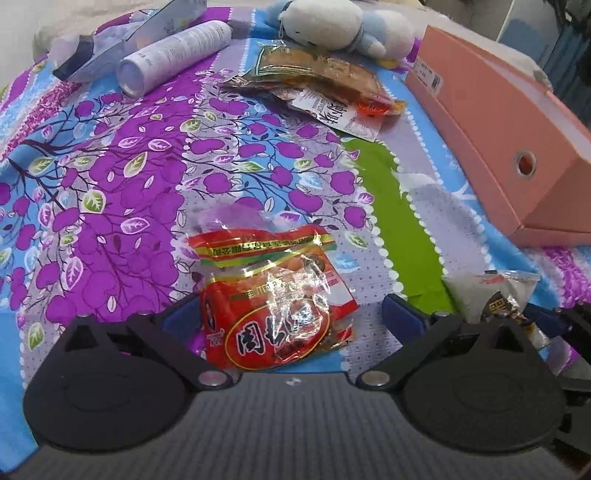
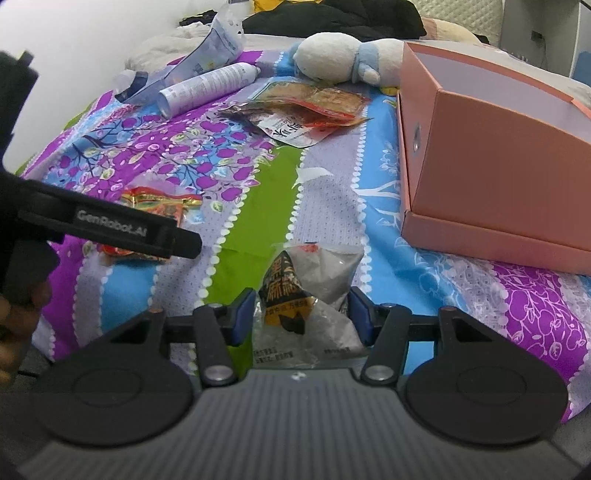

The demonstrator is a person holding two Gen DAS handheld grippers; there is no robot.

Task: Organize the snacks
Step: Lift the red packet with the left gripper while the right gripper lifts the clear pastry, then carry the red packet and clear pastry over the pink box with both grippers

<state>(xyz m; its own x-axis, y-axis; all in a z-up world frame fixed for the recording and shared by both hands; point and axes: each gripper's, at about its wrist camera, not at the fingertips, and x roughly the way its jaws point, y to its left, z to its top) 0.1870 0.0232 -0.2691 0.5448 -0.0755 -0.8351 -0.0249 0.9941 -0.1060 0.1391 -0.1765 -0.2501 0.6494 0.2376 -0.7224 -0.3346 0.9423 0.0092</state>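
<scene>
Two grippers over snack packets on a flower-print bed cover

Left gripper [image 1: 288, 314]: jaws spread wide, released; the red snack packet [image 1: 273, 295] lies flat on the cover [image 1: 122, 192] between the blue pads, neither pad pressing on it. Right gripper [image 2: 301, 314]: jaws about half closed around the grey sesame packet [image 2: 314, 280], blue pads just beside its crumpled sides; cannot tell whether they actually press on it. In the right wrist view the left gripper's finger crosses in front of the red packet. A heap of further snack packets [image 1: 325, 85] lies near a plush toy [image 1: 343, 26]; a white spray can [image 1: 173, 51] lies on its side well left of the heap; a pink box [image 2: 491, 155] stands on the right
</scene>
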